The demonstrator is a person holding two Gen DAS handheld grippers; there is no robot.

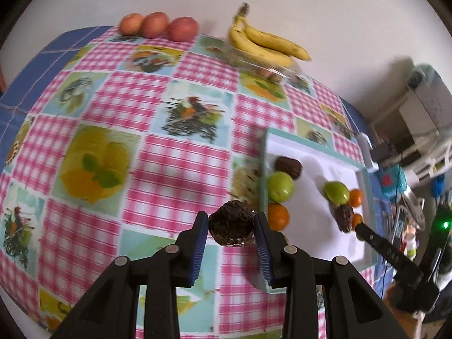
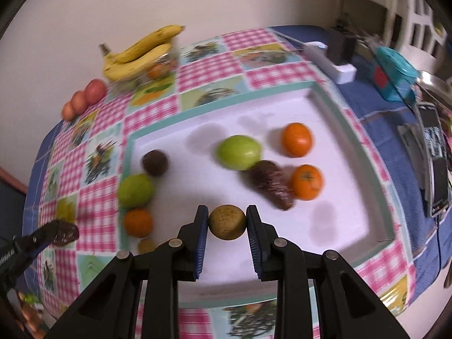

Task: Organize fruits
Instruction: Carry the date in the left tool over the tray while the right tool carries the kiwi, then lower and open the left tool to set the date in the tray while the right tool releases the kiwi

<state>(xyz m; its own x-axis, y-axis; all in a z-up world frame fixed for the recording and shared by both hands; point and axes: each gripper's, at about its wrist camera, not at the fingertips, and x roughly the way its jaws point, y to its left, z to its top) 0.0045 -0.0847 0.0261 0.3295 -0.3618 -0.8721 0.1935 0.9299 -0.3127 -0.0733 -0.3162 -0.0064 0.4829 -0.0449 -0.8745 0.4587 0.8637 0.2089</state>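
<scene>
My left gripper [image 1: 231, 223] is shut on a dark brown scaly fruit [image 1: 231, 227] and holds it above the checked tablecloth, just left of the white tray [image 1: 325, 152]. It also shows at the left of the right wrist view [image 2: 60, 233]. My right gripper [image 2: 227, 220] is shut on a round yellow-brown fruit [image 2: 227, 221] over the front of the tray [image 2: 282, 104]. In the tray lie two green fruits [image 2: 239, 152] [image 2: 135, 190], three oranges [image 2: 297, 139] [image 2: 307, 182] [image 2: 138, 222], a round dark fruit [image 2: 154, 162] and a long dark fruit [image 2: 271, 188].
Bananas [image 1: 265, 42] lie on a clear container at the table's back. Three apples [image 1: 158, 25] stand in a row at the back edge. A white power strip [image 2: 330, 62], a teal box [image 2: 395, 70] and a phone [image 2: 433, 158] lie right of the tray.
</scene>
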